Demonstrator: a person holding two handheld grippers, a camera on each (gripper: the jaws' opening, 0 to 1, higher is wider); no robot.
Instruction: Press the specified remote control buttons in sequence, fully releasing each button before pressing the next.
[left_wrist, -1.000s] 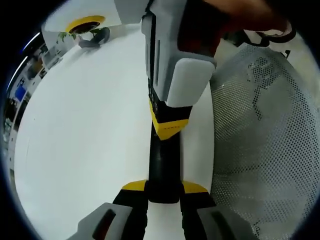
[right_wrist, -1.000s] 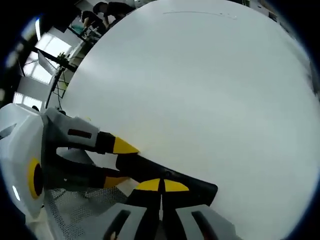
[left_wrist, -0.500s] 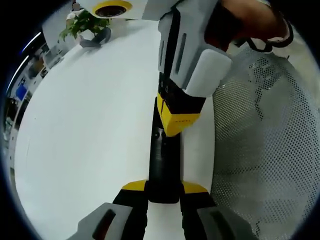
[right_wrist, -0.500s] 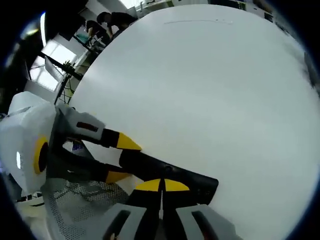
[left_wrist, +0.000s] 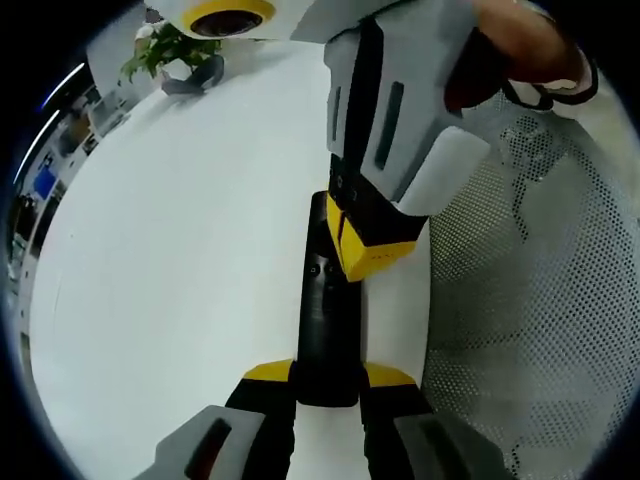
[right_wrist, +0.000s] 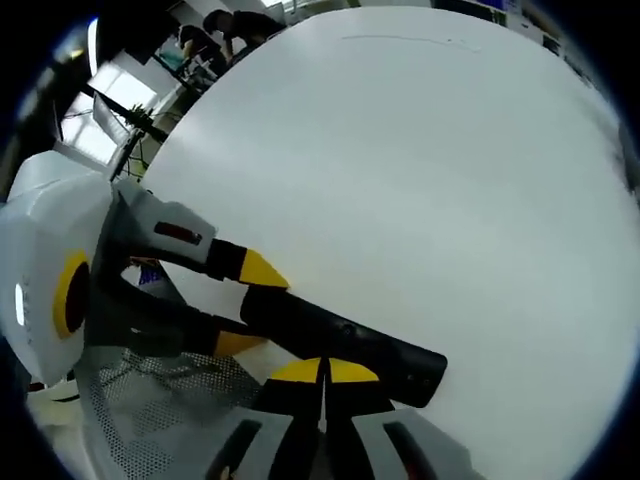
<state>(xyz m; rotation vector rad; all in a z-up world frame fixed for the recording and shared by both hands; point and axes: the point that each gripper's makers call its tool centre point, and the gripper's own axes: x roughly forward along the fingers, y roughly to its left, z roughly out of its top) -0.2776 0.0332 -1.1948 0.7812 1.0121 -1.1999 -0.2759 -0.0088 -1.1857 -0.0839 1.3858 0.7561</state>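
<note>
The long black plastic remote control (left_wrist: 325, 320) lies on the white table (left_wrist: 170, 260), pinched at its near end by the left gripper (left_wrist: 328, 385), and the right gripper (right_wrist: 322, 375), jaws pressed together, has lifted its yellow tips, so the button looks let go.

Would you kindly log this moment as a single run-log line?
left gripper: shut on remote control | right gripper: shut, tips on remote | surface: white table

The right tongs (left_wrist: 375, 262) have lifted farther along the remote (left_wrist: 328, 320).
</note>
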